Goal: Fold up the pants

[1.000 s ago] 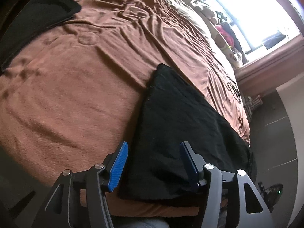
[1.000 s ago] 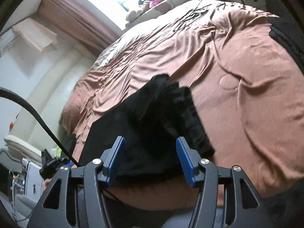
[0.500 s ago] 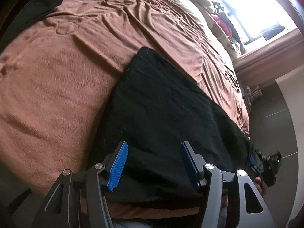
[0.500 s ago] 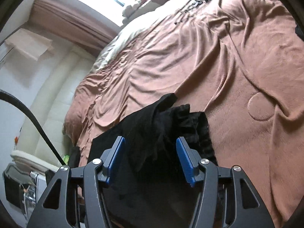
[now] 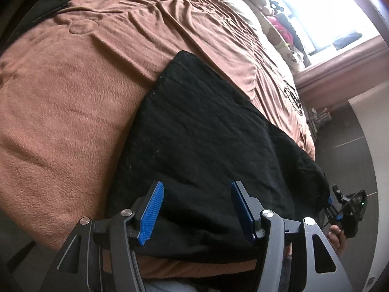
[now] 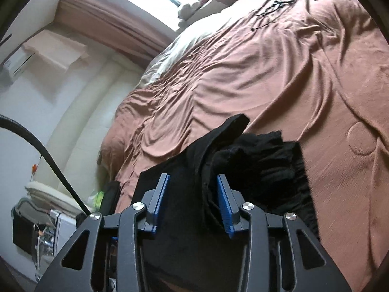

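Observation:
The black pants (image 5: 209, 141) lie flat on the brown bedspread (image 5: 60, 102) near the bed's front edge. My left gripper (image 5: 197, 206) is open just above the near end of the pants, holding nothing. My right gripper (image 6: 192, 199) has its jaws closing around a bunched fold of the pants (image 6: 262, 160) at their other end, where the gathered waistband lies. Fabric fills the gap between its blue pads. The right gripper also shows at the far right of the left wrist view (image 5: 350, 209), by the pants' far end.
The bedspread (image 6: 279, 68) is wrinkled and stretches away to pillows and stuffed toys (image 5: 279, 17) under a bright window. Another dark garment (image 5: 48, 0) lies at the bed's far left corner. A black cable (image 6: 48, 155) hangs at left, with clutter on the floor below.
The right gripper's jaws have narrowed onto the bunched end of the pants. The left gripper stayed open and shifted slightly over the near end.

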{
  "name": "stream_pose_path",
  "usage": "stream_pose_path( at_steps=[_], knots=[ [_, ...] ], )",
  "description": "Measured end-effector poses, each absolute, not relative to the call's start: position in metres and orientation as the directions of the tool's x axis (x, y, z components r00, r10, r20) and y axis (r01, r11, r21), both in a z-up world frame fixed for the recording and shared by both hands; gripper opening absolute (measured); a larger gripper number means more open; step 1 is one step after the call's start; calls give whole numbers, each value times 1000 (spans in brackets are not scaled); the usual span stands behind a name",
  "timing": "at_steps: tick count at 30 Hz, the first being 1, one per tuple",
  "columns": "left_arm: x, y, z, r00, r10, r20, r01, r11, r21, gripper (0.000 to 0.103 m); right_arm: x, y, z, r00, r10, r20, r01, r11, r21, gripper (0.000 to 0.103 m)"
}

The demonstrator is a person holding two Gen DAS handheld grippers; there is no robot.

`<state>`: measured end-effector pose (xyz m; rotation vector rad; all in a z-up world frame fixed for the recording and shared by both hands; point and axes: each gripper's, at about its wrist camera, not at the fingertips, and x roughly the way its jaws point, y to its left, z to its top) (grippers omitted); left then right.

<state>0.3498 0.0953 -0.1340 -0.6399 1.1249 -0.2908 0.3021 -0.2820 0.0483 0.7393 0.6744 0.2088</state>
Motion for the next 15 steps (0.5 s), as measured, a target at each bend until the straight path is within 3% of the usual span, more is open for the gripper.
stream_pose_path(
  at_steps=[9, 15],
  knots=[
    [347, 102, -143, 412, -544, -731, -103, 770, -630, 60, 295, -254, 41, 742, 465, -483, -27, 740, 672, 36],
    [347, 104, -145, 408, -549, -729, -107, 765, -635, 60, 302, -276, 30, 753, 428, -500, 29, 738, 675, 36]
  ],
)
